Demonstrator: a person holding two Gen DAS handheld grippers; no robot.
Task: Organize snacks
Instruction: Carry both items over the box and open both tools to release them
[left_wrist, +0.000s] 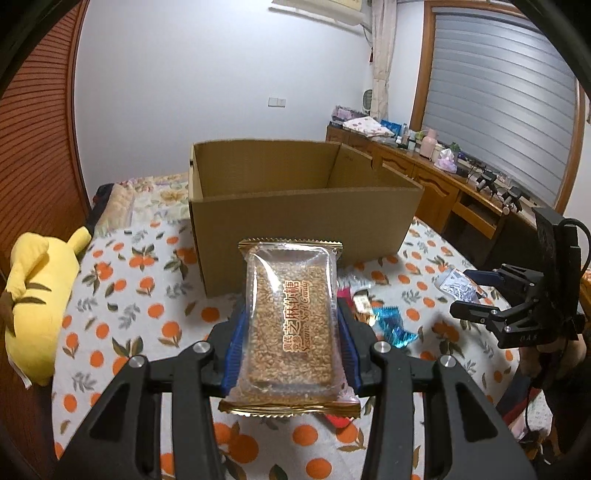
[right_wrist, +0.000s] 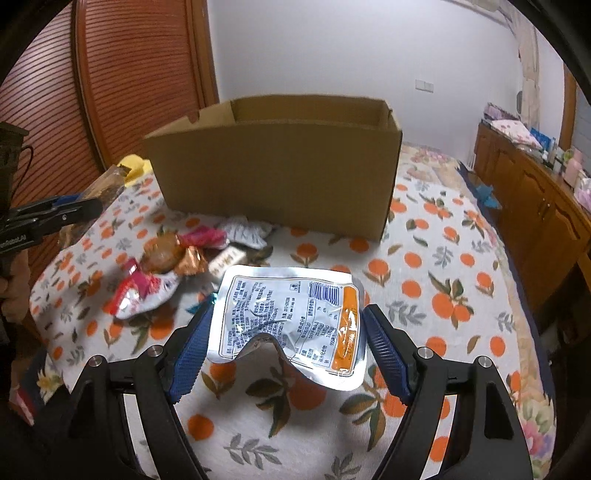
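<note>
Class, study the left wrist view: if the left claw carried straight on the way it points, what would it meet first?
Most likely the near wall of the cardboard box, which stands straight beyond the left claw and the sesame candy pack it grips. Depth is hard to judge.

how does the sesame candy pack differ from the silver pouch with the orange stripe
The sesame candy pack is clear with gold crimped ends, showing a brown seed bar; the silver pouch is opaque, with printed text and a barcode. The pack is stiff and flat; the pouch sags and buckles at its near edge. The pack is narrow and long, the pouch wide. Both are sealed snacks held between blue pads.
</note>
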